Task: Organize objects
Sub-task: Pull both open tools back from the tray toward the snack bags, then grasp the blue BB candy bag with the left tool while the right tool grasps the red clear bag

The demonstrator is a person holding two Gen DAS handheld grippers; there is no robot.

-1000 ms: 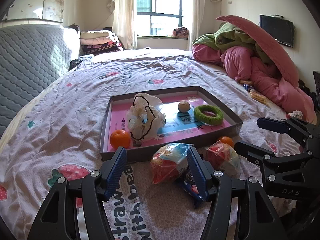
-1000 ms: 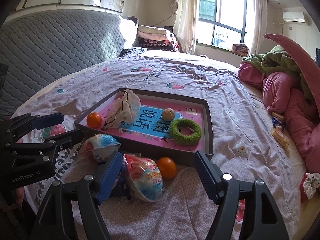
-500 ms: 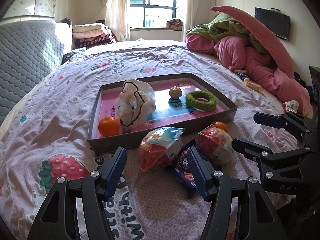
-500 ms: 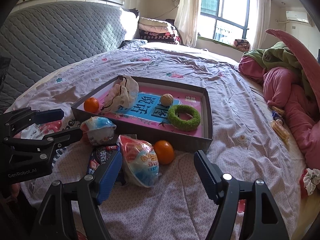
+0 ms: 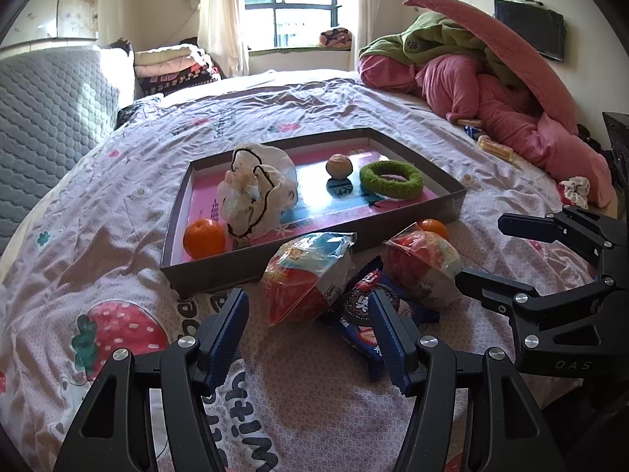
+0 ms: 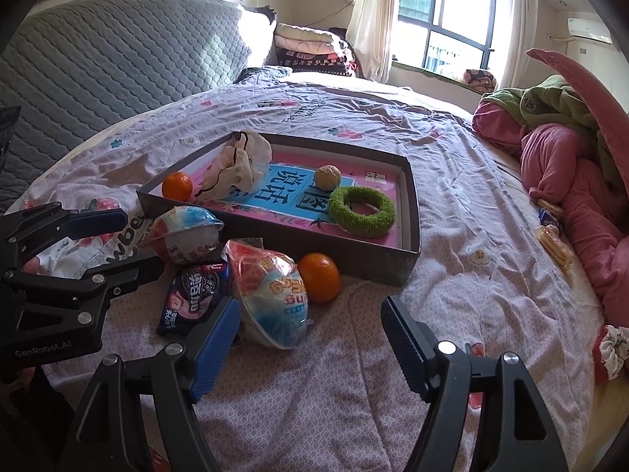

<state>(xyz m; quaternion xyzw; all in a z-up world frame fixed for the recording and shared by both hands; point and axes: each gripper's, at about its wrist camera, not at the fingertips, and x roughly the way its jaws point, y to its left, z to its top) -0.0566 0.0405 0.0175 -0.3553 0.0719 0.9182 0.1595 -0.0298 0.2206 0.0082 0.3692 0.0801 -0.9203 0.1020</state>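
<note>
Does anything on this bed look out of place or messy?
Yes. Two bagged snacks, a dark cookie packet and an orange lie loose on the bedsheet outside the tray, which already holds another orange, a walnut and a green ring.

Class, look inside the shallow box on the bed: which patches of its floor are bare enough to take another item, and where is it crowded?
Inside the box, bare floor lies in the middle, between the white bag and the green ring, in front of the walnut, and along the far wall. Crowded: the left end, where the bag and an orange sit, and outside against the near wall, where the snack packets cluster.
</note>
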